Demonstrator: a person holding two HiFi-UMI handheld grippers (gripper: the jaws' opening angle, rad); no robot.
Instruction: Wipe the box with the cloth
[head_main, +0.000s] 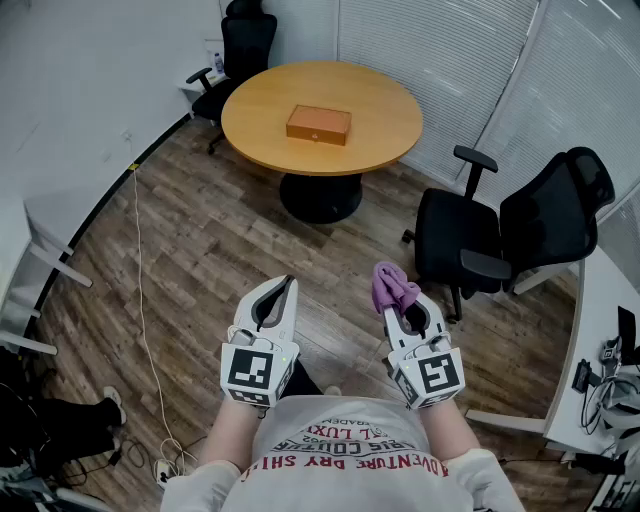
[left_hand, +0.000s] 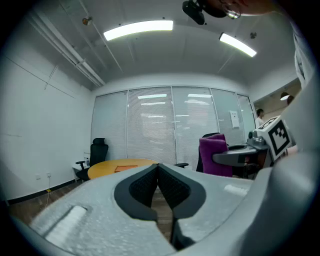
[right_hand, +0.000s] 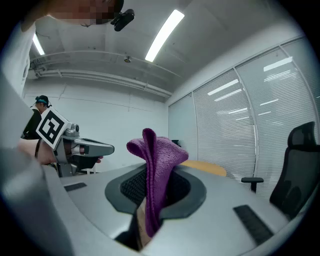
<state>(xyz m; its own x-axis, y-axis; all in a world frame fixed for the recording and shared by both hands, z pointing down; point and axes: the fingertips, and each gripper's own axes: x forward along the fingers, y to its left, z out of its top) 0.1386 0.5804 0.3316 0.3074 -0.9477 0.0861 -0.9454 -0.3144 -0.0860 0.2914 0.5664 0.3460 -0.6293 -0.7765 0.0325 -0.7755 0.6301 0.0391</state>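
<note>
Two grippers: left gripper (head_main: 290, 282) pressed together, empty; right gripper (head_main: 394, 306) pinching purple cloth (head_main: 392, 284). Orange box (head_main: 318, 124) at 12 o'clock, unseen in right gripper view.

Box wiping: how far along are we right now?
Done: the purple cloth is clamped in the right hand-held gripper. In hand: the left hand-held gripper is shut and empty, and both are held over the floor. Left: cross to the round table and wipe the box, which neither gripper touches yet.
</note>
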